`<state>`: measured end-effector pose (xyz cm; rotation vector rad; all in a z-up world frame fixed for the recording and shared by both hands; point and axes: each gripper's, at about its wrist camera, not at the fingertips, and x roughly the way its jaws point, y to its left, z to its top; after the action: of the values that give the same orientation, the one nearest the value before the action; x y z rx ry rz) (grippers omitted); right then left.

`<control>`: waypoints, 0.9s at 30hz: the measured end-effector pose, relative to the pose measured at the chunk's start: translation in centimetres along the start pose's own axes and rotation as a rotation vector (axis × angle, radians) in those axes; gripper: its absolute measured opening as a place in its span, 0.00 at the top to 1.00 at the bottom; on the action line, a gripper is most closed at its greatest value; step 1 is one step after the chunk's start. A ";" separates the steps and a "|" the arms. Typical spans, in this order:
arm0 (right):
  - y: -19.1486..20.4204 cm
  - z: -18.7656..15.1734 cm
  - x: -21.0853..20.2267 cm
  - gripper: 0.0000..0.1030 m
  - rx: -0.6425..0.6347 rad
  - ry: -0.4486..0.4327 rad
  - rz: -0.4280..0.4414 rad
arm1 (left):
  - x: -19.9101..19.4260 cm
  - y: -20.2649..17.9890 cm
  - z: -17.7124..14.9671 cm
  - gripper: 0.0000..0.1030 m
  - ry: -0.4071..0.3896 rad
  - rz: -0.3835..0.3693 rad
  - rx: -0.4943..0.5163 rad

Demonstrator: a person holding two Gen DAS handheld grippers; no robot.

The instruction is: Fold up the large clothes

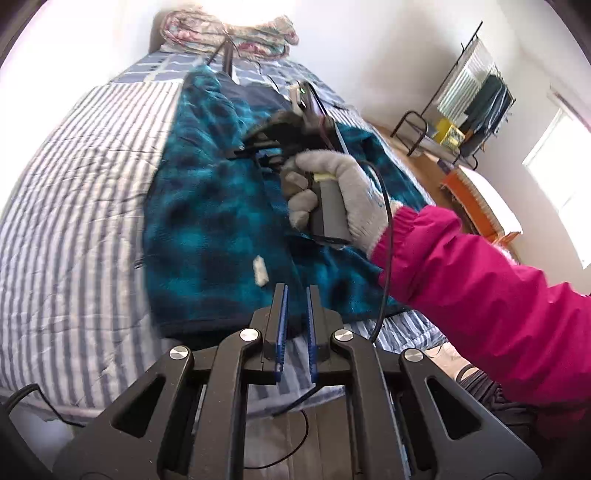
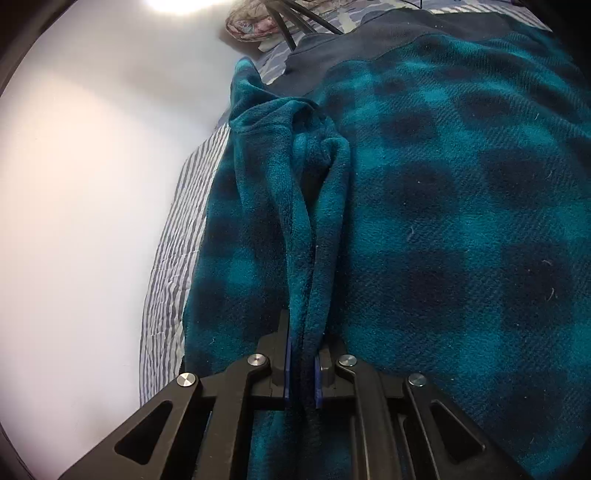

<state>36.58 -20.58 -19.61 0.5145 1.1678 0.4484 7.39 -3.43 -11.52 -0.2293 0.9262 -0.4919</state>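
Observation:
A large teal and dark-blue checked fleece garment [image 1: 207, 206] lies spread on a bed with a blue-and-white striped cover [image 1: 74, 206]; a white label [image 1: 260, 271] shows on it. My left gripper [image 1: 296, 295] hovers over the garment's near hem, its blue pads almost together with nothing between them. A gloved hand [image 1: 332, 188] with a pink sleeve holds my right gripper [image 1: 238, 151] low over the middle of the fleece. In the right wrist view the right gripper [image 2: 303, 332] is shut on a raised fold of the fleece [image 2: 314, 177], which bunches up ahead of the fingers.
A folded floral quilt [image 1: 236, 33] and black stand legs [image 1: 225, 55] sit at the head of the bed. A clothes rack [image 1: 472, 96] and an orange item [image 1: 465, 192] stand by the right wall under a window. A black cable [image 1: 384, 229] hangs from the right gripper.

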 end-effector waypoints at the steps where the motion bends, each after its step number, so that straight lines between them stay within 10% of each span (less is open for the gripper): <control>1: 0.6 -0.2 -0.2 0.94 -0.014 -0.003 -0.008 | -0.6 0.4 -0.1 0.94 -0.009 0.003 -0.008; 5: 1.9 -0.3 -1.0 0.94 -0.068 -0.011 -0.007 | -2.2 4.4 0.5 0.94 -0.047 0.080 -0.082; 10: 4.6 -0.2 -3.5 0.69 -0.210 -0.001 -0.082 | -1.8 7.9 1.3 0.94 -0.069 0.092 -0.198; 17: 8.2 3.5 -7.9 0.49 -0.372 -0.143 -0.131 | 1.5 6.3 2.2 0.94 -0.044 0.095 -0.170; 27: 10.8 10.8 -3.6 0.38 -0.519 -0.151 -0.141 | 5.8 6.6 2.4 0.94 0.042 0.108 -0.177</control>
<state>44.79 -15.60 -7.20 0.0144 0.8896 0.5569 14.22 -0.68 -16.78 -0.3281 1.0190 -0.3166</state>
